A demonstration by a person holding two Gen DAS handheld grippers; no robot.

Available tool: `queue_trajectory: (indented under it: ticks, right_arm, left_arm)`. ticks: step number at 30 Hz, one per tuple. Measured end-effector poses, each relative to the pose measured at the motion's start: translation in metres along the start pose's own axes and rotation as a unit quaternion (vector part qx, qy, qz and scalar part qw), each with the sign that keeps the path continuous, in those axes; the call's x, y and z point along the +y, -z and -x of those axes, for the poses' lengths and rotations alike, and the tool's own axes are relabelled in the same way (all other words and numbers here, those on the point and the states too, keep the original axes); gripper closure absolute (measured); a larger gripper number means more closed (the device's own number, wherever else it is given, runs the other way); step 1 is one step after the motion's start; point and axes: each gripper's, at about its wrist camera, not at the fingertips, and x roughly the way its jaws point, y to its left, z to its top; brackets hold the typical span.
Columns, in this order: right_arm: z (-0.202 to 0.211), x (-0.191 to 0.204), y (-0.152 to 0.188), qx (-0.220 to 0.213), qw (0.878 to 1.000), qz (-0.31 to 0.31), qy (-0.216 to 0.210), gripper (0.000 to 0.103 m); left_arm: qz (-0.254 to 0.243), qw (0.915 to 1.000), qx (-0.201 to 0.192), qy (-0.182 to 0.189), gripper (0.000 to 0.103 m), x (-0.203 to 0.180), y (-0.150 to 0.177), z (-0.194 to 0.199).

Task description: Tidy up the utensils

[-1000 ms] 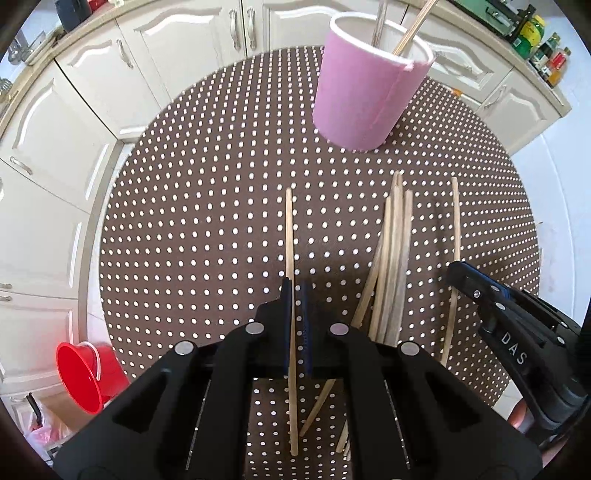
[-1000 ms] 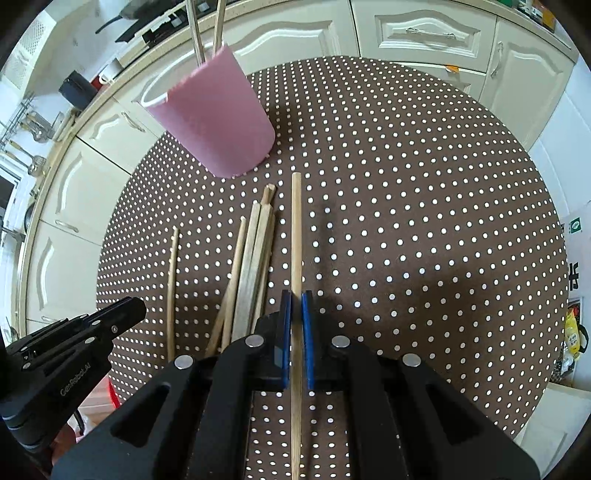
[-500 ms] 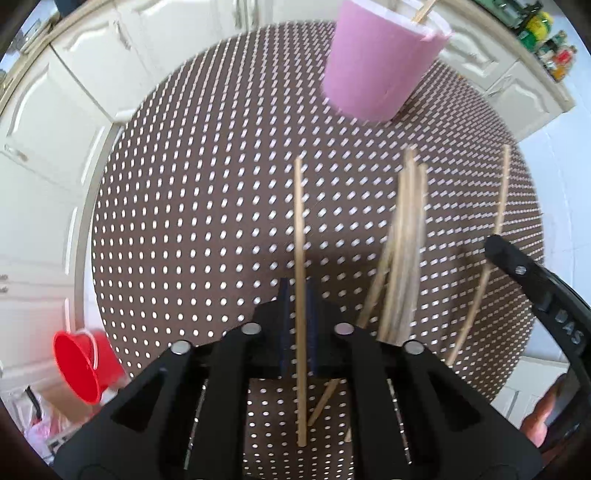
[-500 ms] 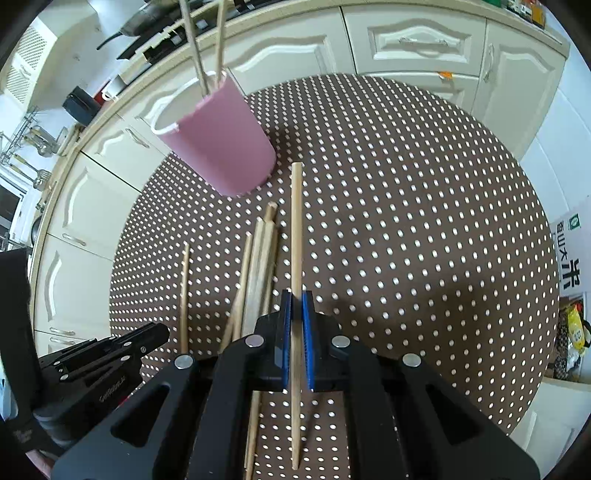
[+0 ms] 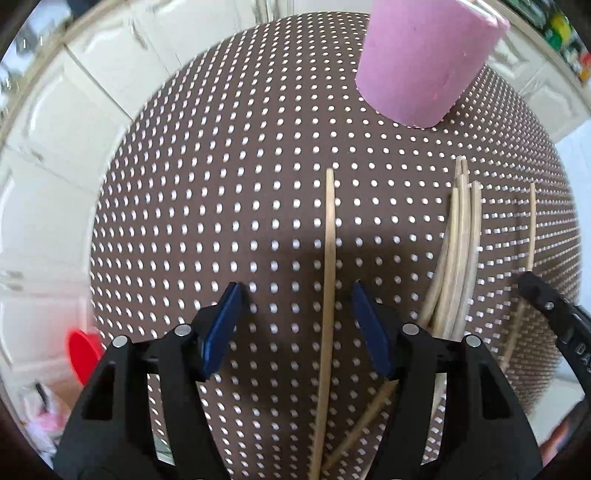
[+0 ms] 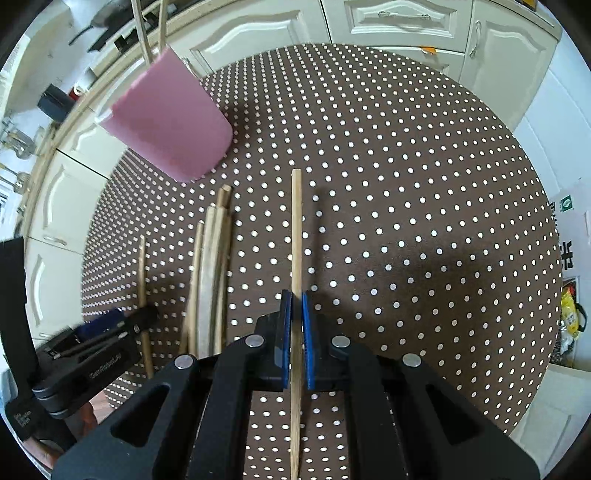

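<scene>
Since a second ago the left gripper (image 5: 295, 317) has dropped toward the table (image 5: 221, 184) and its jaws have just been opening; they now stand spread, with the chopstick (image 5: 328, 258) it was pinching lying loose between them, nearer the right pad and touching neither. That stick runs from the bottom edge of the left view up toward 12 o'clock. At about 2 o'clock from it lies a bundle (image 5: 458, 251) of several chopsticks, fanned at the near end and close together at the far end. Beyond the bundle, at 3 o'clock, a single stick (image 5: 532, 225) reaches up from the tip of the right gripper (image 6: 295, 321), which shows at the right edge of the left view. In its own view the right gripper's blue pads are pressed together on that second chopstick (image 6: 295, 236), which points to 12 o'clock, with its tail running back under the gripper's body. The pink cup (image 5: 424, 62) stands on the dotted brown cloth at 1 o'clock in the left view and 10 o'clock in the right view, with two sticks (image 6: 142, 33) poking from its top. White cabinets (image 6: 399, 18) ring the table, and a red bucket (image 5: 83, 354) sits on the floor at 8 o'clock in the left view.
</scene>
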Motion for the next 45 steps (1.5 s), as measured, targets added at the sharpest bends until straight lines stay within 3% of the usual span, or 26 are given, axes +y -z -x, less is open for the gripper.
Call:
queue_trajectory:
  ticks: [4, 6, 13, 20, 33, 45]
  right_arm:
    - [-0.008, 0.002, 0.0, 0.004, 1.0, 0.001, 0.006, 0.098]
    - [-0.008, 0.003, -0.001, 0.002, 1.0, 0.0, 0.002, 0.098]
    - [-0.005, 0.002, -0.012, -0.003, 1.0, -0.01, -0.008, 0.098]
    - [0.021, 0.008, -0.02, -0.044, 0.999, -0.003, -0.019, 0.098]
    - [0.084, 0.019, -0.034, -0.145, 0.987, -0.021, -0.064, 0.098]
    - [0.134, 0.025, -0.054, -0.217, 0.972, -0.023, -0.084, 0.098]
  left_arm:
    - [-0.036, 0.9989, -0.029, 0.007, 0.091, -0.014, -0.001, 0.005]
    - [-0.06, 0.9976, -0.036, -0.002, 0.096, -0.022, 0.0, 0.005]
    - [-0.039, 0.9988, -0.027, 0.01, 0.097, -0.024, -0.003, 0.008]
    - [-0.01, 0.9993, -0.036, 0.009, 0.097, -0.002, 0.004, 0.027]
    - [0.028, 0.9911, -0.129, 0.016, 0.097, 0.017, 0.006, 0.115]
    - [0.044, 0.9807, -0.187, 0.036, 0.097, 0.012, -0.006, 0.161]
